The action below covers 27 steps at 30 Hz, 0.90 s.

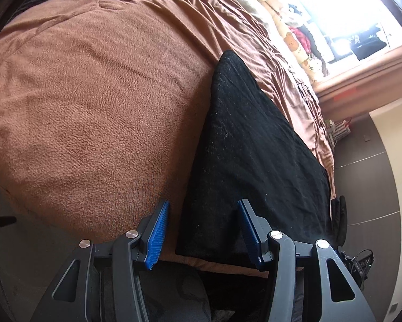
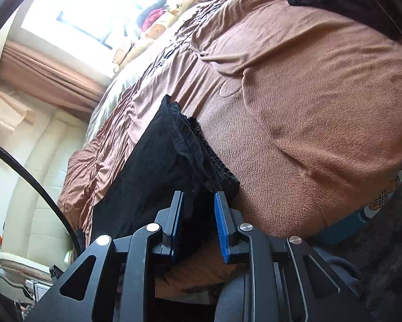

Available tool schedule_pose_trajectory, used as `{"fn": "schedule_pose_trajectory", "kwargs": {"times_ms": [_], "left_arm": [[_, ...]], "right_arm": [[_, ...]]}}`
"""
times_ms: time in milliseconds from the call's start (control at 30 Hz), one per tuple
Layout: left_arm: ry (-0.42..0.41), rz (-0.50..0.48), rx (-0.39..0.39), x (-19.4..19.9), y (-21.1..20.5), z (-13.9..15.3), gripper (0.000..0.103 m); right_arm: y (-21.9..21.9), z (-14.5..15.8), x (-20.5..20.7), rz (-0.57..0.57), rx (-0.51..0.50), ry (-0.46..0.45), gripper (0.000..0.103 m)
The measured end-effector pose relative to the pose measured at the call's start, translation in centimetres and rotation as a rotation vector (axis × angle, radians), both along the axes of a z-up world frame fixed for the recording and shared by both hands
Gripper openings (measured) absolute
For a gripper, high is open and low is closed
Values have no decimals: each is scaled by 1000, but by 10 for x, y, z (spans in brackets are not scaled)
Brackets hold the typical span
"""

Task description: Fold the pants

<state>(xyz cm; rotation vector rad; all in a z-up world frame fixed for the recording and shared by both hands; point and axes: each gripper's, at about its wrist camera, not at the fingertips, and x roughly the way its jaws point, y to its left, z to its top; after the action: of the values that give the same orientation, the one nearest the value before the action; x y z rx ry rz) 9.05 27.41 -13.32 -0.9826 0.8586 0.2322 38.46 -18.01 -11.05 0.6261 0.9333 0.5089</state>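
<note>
Your left gripper (image 1: 204, 221) stands about half open with nothing between its blue pads (image 1: 158, 234); it hangs just above the near edge of the black pants (image 1: 254, 161), which lie flat in a long folded strip on the brown blanket (image 1: 93, 107); your right gripper (image 2: 199, 216) is open only narrowly, over the bunched waistband end (image 2: 184, 145), pads not pressing cloth; a fold looks just laid; next, you likely need to regrip one end and carry it over the other.
</note>
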Motion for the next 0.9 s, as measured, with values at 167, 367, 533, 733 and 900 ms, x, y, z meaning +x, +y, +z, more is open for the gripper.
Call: {"fn": "schedule_pose_trajectory", "kwargs": {"times_ms": [167, 367, 533, 733, 900], "left_arm": [[-62, 32, -39, -7, -6, -6, 54], [-112, 79, -29, -16, -9, -5, 54], [-152, 129, -34, -18, -11, -7, 54], [-143, 157, -38, -15, -9, -3, 54], [-144, 228, -94, -17, -1, -12, 53]], "right_arm": [[3, 20, -15, 42, -50, -63, 21], [27, 38, -22, 113, -91, -127, 21], [62, 44, -19, 188, -165, -153, 21], [115, 51, -16, 305, -217, -184, 21], [170, 43, -9, 399, -240, -182, 21]]}}
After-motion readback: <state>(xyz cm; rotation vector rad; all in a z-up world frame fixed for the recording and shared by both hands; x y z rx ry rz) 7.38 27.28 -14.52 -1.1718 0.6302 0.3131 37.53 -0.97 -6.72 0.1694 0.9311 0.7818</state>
